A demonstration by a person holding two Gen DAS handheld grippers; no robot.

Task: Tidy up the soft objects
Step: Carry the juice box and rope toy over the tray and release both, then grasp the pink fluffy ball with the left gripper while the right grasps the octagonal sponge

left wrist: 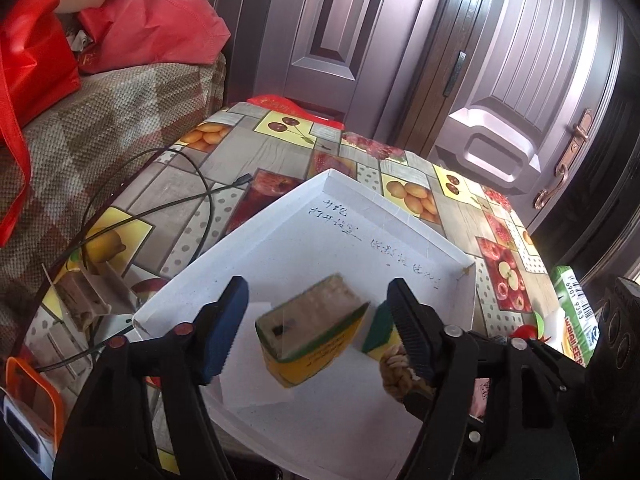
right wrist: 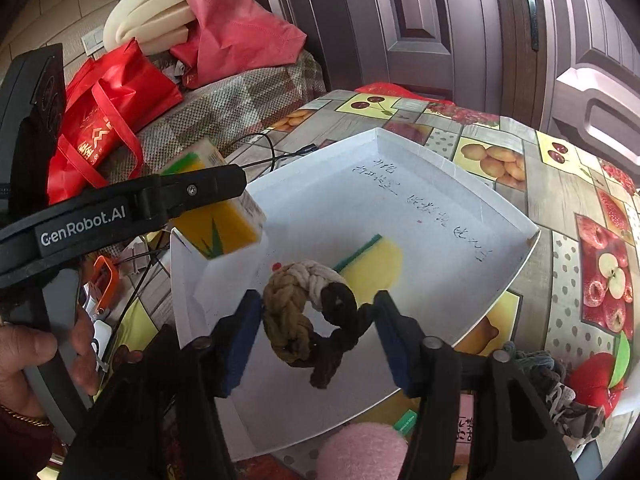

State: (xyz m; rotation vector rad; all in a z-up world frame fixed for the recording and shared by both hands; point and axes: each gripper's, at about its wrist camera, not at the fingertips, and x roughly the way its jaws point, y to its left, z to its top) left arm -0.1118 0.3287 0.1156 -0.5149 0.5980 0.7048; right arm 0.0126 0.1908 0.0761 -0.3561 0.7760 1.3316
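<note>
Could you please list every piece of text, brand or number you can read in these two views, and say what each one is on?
"GenRobot.AI": on the left gripper, seen side-on in the right wrist view.
"6901 9383": beside the barcode on the green packet.
Handwriting on the white tray floor: too scrawled to read.
Gold print on the red bag: unreadable.

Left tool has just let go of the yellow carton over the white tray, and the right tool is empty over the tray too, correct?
Not quite: the right tool isn't empty. The right wrist view shows the braided rope ring between its fingers. The left tool stands open around the yellow carton above the white tray.
</note>
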